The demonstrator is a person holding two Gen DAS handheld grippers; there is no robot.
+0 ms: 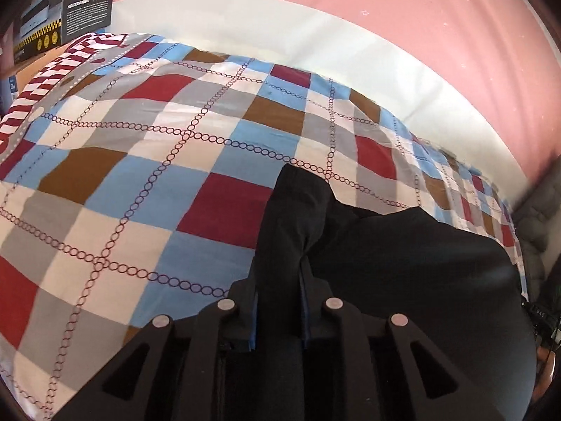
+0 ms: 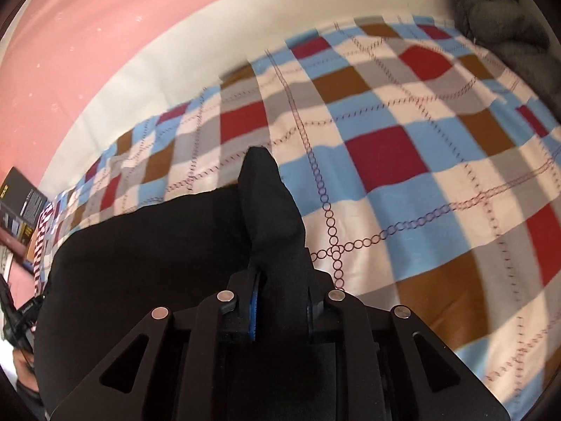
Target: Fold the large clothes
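Left wrist view: left gripper clamped on black garment corner; right gripper clamps other corner. Cloth spans between, bedspread beyond, far side.

On the bed: one checked sheet, one black garment, one grey quilted item and two grippers.

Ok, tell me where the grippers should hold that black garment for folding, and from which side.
By its two end corners, as now: left gripper and right gripper each pinch a bunched corner of the black garment from the near side, above the checked sheet, so the cloth spans between them.
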